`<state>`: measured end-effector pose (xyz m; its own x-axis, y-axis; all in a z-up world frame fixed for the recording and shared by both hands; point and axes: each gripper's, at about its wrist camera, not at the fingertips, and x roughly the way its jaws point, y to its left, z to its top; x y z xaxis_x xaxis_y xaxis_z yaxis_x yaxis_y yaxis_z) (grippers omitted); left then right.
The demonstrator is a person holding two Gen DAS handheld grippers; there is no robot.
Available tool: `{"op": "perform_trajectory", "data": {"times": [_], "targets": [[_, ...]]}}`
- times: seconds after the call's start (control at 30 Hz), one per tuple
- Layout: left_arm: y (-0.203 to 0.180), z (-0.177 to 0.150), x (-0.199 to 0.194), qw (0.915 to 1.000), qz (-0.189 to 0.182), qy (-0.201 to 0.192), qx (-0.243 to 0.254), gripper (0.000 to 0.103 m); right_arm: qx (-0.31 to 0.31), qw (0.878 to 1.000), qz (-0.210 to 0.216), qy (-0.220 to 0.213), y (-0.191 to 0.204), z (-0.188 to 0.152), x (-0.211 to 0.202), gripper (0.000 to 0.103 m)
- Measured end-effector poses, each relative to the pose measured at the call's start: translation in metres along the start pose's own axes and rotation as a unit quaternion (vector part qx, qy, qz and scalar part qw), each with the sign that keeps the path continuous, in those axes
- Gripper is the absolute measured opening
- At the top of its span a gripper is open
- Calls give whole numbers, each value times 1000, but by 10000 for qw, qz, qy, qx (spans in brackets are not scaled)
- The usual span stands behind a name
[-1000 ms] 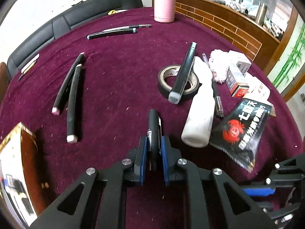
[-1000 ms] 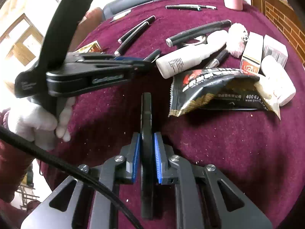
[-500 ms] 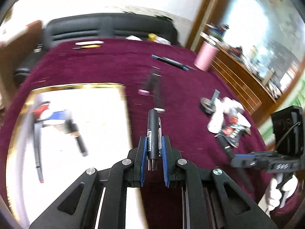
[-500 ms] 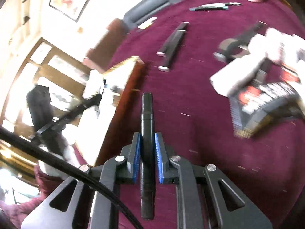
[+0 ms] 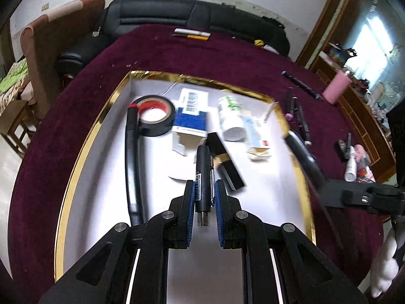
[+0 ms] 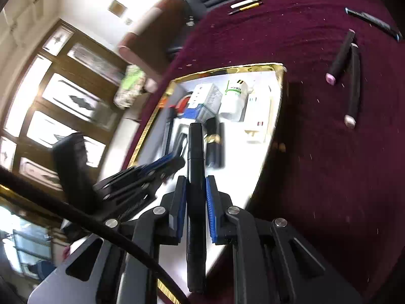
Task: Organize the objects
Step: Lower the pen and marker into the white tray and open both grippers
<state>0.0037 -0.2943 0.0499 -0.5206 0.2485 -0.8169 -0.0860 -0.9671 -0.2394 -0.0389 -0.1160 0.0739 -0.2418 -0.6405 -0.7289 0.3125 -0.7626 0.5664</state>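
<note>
Mostly the right wrist view is smeared: the window side and the left gripper [image 6: 174, 159] seen there are blurred, and the box contents read only as rough shapes. Gold-rimmed box [image 5: 76, 167] with a white floor fills the left wrist view; its near end is cut off behind the gripper frame, so its full extent is unclear. Maroon tablecloth [image 5: 227, 55] surrounds it. Inside the box: a black tape roll [image 5: 158, 124] with a long black tube [image 5: 133, 167] leaning against it, a blue-and-white carton [image 5: 191, 117], a white bottle [image 5: 231, 119], a small white packet [image 5: 257, 136] too blurred to read, and a black bar with a gold band [image 5: 225, 162]. Left gripper [image 5: 204, 190] is clamped on a black pen [image 5: 203, 172], held over the box floor; its threaded metal end shows between the pads. Right gripper [image 6: 196, 192] is clamped on a black marker [image 6: 195, 152], over the box's near right edge; in the left view its tip is a dark blur. Two dark markers [image 6: 353, 81] lie on the cloth, well apart from the box. Versus a second ago, both grippers have swung from the cluttered cloth area to above the box, grips unchanged.
</note>
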Motion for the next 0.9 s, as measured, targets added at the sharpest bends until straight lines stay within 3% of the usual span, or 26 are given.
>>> {"op": "perform_trajectory", "data": {"times": [0.2,0.43,0.5,0.57,0.7,0.9], "targets": [[13,4,3,9999,90,87,-81,12,-57,9976,-686,93,0,16,38,13],[24,4,-1,9996,-15,42,-267,14,80,9962,-863,60,-6,14,36,16],[23,4,-3,9995,-61,5,-317,24,88,9966,-821,-25,-6,16,33,19],[25,5,-6,9993,-91,-52,-360,32,70,9960,-877,-167,-4,18,28,23],[21,7,-23,9985,-142,-297,-427,34,-259,9904,-1249,-536,6,10,-1,24],[-5,6,-55,9966,-283,-731,-270,39,-730,9644,-2065,-1483,14,-13,-65,40]]}}
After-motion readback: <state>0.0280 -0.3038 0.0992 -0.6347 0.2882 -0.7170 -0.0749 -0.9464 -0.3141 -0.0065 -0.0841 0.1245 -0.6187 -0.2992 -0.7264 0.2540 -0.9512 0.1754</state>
